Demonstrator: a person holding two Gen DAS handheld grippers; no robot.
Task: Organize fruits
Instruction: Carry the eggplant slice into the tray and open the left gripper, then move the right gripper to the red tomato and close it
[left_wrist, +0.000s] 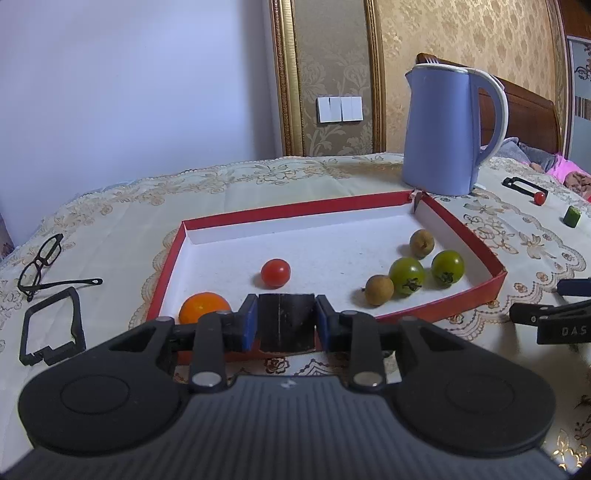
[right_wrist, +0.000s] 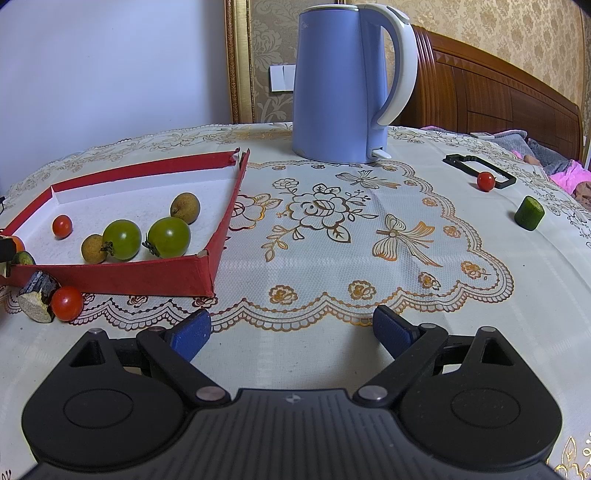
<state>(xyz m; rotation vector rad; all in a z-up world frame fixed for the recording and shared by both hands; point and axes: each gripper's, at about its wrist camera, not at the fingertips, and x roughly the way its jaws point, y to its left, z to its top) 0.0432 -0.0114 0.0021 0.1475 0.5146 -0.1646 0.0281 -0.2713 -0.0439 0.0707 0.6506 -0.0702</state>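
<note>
My left gripper (left_wrist: 286, 326) is shut on a dark, almost black chunk (left_wrist: 286, 314), held over the near rim of the red tray (left_wrist: 295, 212). Inside the tray lie an orange fruit (left_wrist: 205, 306), a red cherry tomato (left_wrist: 275, 272), two green tomatoes (left_wrist: 407, 275) (left_wrist: 447, 266) and two brown longans (left_wrist: 379, 290) (left_wrist: 422, 242). My right gripper (right_wrist: 291, 326) stands open and empty over the tablecloth, right of the tray (right_wrist: 110, 275). Loose on the cloth are a red tomato (right_wrist: 66, 302) beside a dark cut piece (right_wrist: 37, 301), another red tomato (right_wrist: 485, 181) and a green cucumber piece (right_wrist: 530, 213).
A blue kettle (right_wrist: 340, 81) stands behind the tray's far right corner. Black glasses (left_wrist: 40, 258) and a black frame (left_wrist: 51, 328) lie left of the tray. Another black frame (right_wrist: 480, 168) lies at the far right. The round table's edge curves behind, and a bed is at the right.
</note>
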